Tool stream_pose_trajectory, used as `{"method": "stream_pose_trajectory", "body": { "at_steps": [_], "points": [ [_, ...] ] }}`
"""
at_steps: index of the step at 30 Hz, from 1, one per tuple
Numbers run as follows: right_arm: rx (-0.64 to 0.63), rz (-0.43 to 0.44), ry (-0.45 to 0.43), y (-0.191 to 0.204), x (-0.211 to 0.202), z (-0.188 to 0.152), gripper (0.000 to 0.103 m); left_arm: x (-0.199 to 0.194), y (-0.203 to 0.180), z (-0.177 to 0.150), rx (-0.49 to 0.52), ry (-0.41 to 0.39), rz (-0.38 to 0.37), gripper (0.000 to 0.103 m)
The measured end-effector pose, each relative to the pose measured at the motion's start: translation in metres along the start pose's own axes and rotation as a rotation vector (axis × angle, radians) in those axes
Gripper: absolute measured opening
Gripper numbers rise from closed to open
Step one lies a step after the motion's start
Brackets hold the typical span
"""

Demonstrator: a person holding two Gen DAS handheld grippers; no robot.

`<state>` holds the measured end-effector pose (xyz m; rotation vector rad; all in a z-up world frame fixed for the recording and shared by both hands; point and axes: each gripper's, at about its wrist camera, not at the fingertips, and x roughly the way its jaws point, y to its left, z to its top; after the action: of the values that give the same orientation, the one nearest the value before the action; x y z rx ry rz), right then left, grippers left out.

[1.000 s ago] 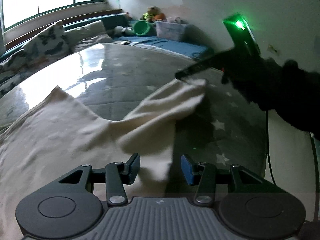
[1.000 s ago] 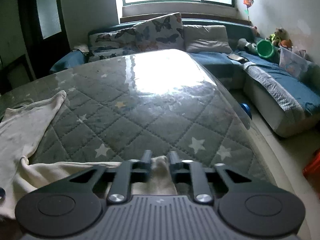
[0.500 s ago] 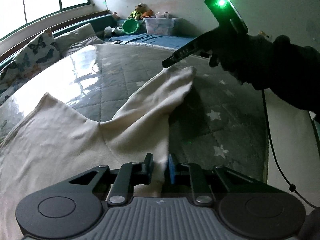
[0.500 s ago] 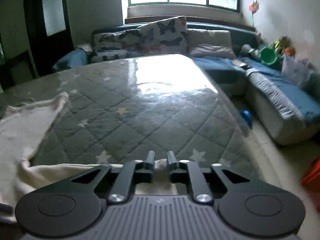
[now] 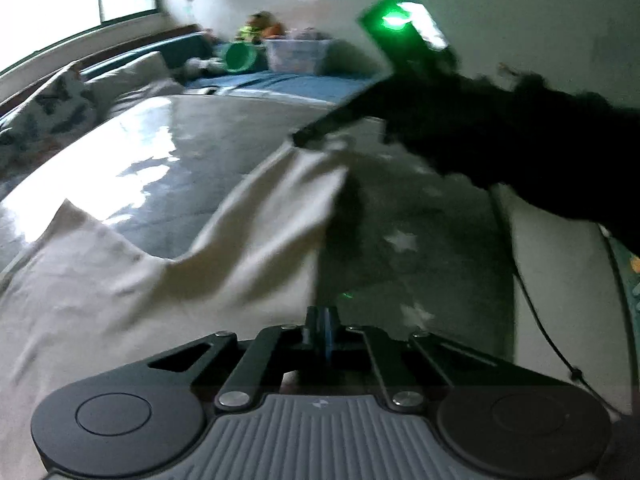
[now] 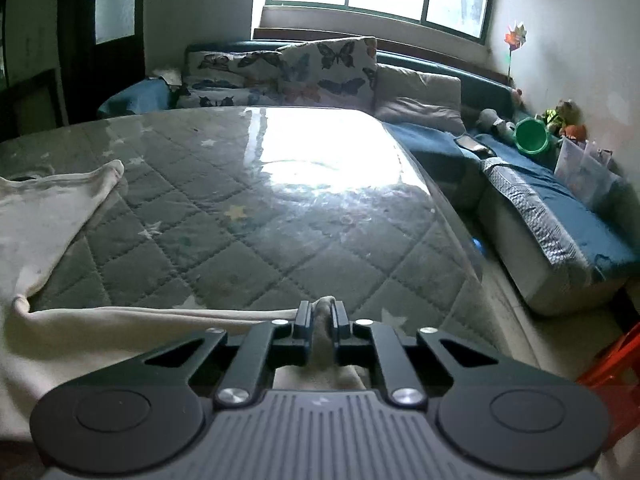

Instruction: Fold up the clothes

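The cream garment [image 5: 132, 280] lies spread over the left half of the left wrist view, on a quilted grey worktop [image 5: 420, 240] with white stars under a glossy cover. One sleeve [image 5: 280, 200] rises from it toward the middle of the frame. A second ago the left tongs [image 5: 322, 330] stood wide apart over the cloth edge; half a second ago they were nearly shut on it; now they are fully closed at lower centre, and the garment's edge runs right down to their tips, so I judge they have pinched it, though blur hides the contact itself. That gives both ends of the sleeve a hold, and the fold can begin.

At upper right of that view the right tongs [image 5: 308, 138] reach in, carried by a dark-gloved hand [image 5: 500, 136], level and pointing left, holding the sleeve's tip clear of the worktop. The blur suggests quick motion.

In the right wrist view the garment fills the left edge, with a second sleeve [image 6: 96, 184] lying flat at centre left. At lower centre the right tongs [image 6: 322, 314] are clamped on a bunch of cream cloth, as they were a second ago, the sleeve stretched taut leftward from them
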<state>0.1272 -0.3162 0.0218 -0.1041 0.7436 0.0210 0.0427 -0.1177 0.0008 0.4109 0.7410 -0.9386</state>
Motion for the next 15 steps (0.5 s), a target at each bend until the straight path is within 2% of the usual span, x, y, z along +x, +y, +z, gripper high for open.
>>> {"method": "stream_pose_trajectory", "body": {
  "at_steps": [3, 4, 5, 10, 13, 15],
  "points": [
    [0.014, 0.003, -0.008, -0.002, 0.004, 0.002, 0.014, -0.003, -0.006, -0.006, 0.049, -0.008, -0.023, 0.003],
    [0.034, 0.004, -0.011, -0.005, 0.004, 0.002, 0.023, -0.003, -0.006, -0.005, 0.043, -0.007, -0.027, 0.003],
    [0.062, 0.0, -0.015, -0.009, 0.003, 0.002, 0.026, -0.003, -0.006, -0.005, 0.038, -0.007, -0.029, 0.003],
    [0.086, 0.021, -0.069, -0.016, -0.021, -0.002, 0.026, -0.006, -0.001, 0.004, 0.001, -0.05, 0.01, 0.008],
    [0.05, 0.063, -0.071, -0.009, -0.036, -0.01, 0.026, 0.0, 0.0, 0.009, 0.003, -0.048, 0.057, 0.023],
    [0.026, 0.083, -0.066, -0.004, -0.042, -0.017, 0.026, 0.004, 0.001, 0.011, -0.002, -0.043, 0.078, 0.024]
  ]
}}
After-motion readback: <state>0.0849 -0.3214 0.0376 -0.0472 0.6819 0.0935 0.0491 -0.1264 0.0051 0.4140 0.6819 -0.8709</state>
